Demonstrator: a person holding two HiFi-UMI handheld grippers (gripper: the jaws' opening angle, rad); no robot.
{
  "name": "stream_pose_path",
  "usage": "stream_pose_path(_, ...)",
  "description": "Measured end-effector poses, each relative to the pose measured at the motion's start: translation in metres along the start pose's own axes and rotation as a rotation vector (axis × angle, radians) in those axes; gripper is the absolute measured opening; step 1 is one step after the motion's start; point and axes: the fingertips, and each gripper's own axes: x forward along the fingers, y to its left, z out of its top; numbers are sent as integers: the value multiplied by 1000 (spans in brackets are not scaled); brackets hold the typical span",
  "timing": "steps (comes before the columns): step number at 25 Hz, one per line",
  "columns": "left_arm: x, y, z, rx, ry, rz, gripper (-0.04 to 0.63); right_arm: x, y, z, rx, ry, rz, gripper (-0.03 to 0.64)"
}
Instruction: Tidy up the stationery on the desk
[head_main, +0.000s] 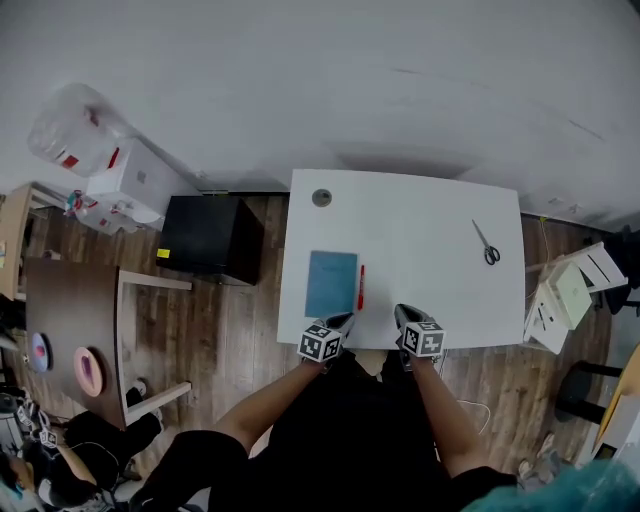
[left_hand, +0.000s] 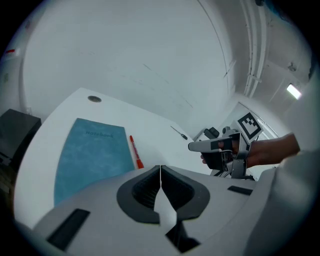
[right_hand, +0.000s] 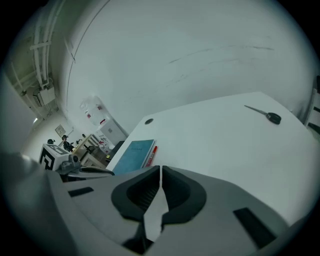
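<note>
A blue notebook (head_main: 331, 283) lies flat on the white desk (head_main: 420, 230), with a red pen (head_main: 360, 287) along its right side. Black-handled scissors (head_main: 486, 243) rest near the desk's right edge. My left gripper (head_main: 343, 322) hovers at the near edge just below the notebook (left_hand: 90, 152), its jaws pressed together with nothing between them. My right gripper (head_main: 403, 318) sits a little to its right, also shut and empty. The pen (left_hand: 135, 152) and scissors (left_hand: 178, 133) show in the left gripper view; notebook (right_hand: 134, 153), pen (right_hand: 152, 154) and scissors (right_hand: 265, 114) appear in the right gripper view.
A round grey cable grommet (head_main: 321, 197) sits at the desk's far left corner. A black cabinet (head_main: 210, 238) stands left of the desk, a brown table (head_main: 70, 320) farther left, and a white shelf unit (head_main: 565, 295) to the right. A wall runs behind.
</note>
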Motion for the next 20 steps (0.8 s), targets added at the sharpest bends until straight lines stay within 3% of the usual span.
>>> stream_pose_path(5,44,-45,15,23,-26,-58,18,-35,-60,5,-35,-23,-19,40)
stream_pose_path(17,195,-157,63,108,2,-58,18,-92,-228,58,-62,-74,-26,41)
stream_pose_path(20,222,-165,78,72,-25,-28,18,-95,-262,61,-70,-52,-13,41)
